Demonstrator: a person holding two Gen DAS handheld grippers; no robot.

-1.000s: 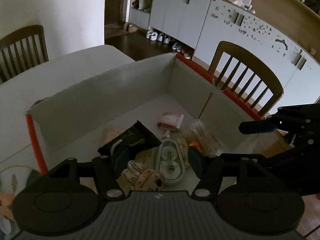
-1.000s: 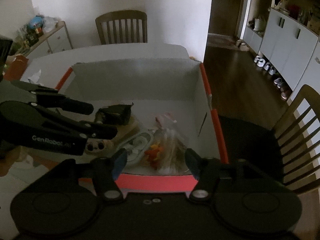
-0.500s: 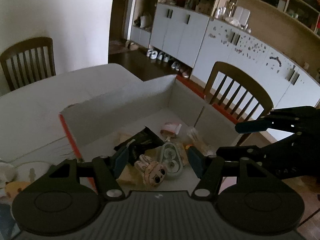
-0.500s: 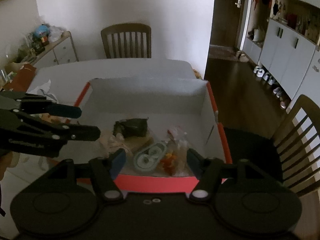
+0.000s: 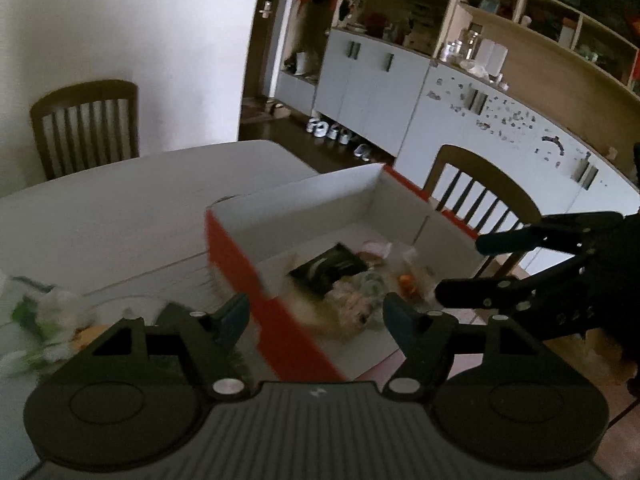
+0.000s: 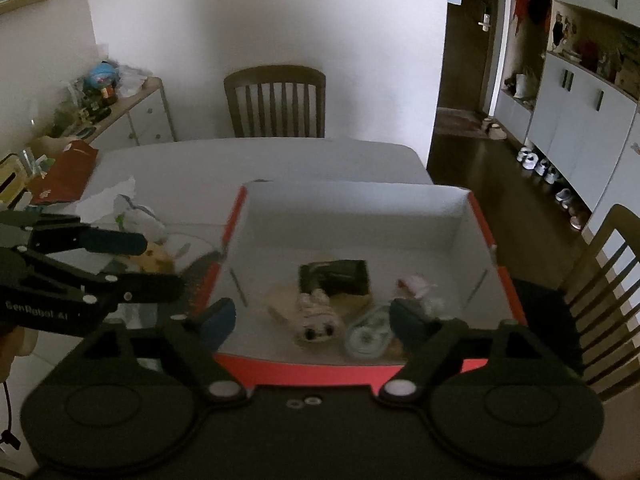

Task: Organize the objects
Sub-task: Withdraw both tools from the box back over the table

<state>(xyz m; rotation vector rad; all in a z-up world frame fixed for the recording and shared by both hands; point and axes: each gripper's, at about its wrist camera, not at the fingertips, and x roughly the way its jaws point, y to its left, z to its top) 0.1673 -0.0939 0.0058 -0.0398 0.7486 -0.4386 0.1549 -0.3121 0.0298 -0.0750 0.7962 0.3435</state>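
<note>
Your right tongs (image 6: pixel 312 320) stand wide with nothing between the pads; their jaws have just been opening. They hover over the near red rim of the box (image 6: pixel 496 276), pointing down into it. Just beyond the tips, on the box floor, lies the small cream plush toy (image 6: pixel 316 322), face up, roughly centred between the two fingers. Beside it, close to your right fingertip (image 6: pixel 408 322), lies the clear oval tape dispenser (image 6: pixel 366 334). Behind the toy sits the black packet (image 6: pixel 334 276), flat against a tan piece, and to its right a pinkish wrapped item (image 6: pixel 414 284) near the right wall. None of these touches your tongs.

Your left tongs (image 5: pixel 316 318) are also open and empty, and their jaws have just been opening too. They sit over the box's near left corner, so the red wall runs between the two fingers: the left finger (image 5: pixel 234 314) is outside the box over the table (image 5: pixel 120 204), the right finger over the inside. The toy and packet lie past the right finger, blurred in this view. From the right wrist camera your left tongs (image 6: pixel 160 264) appear at the left, outside the box wall and above clutter on the table.

Beyond the box, the white table runs bare to a wooden chair (image 6: pixel 276 100) at its far side against the wall.
</note>
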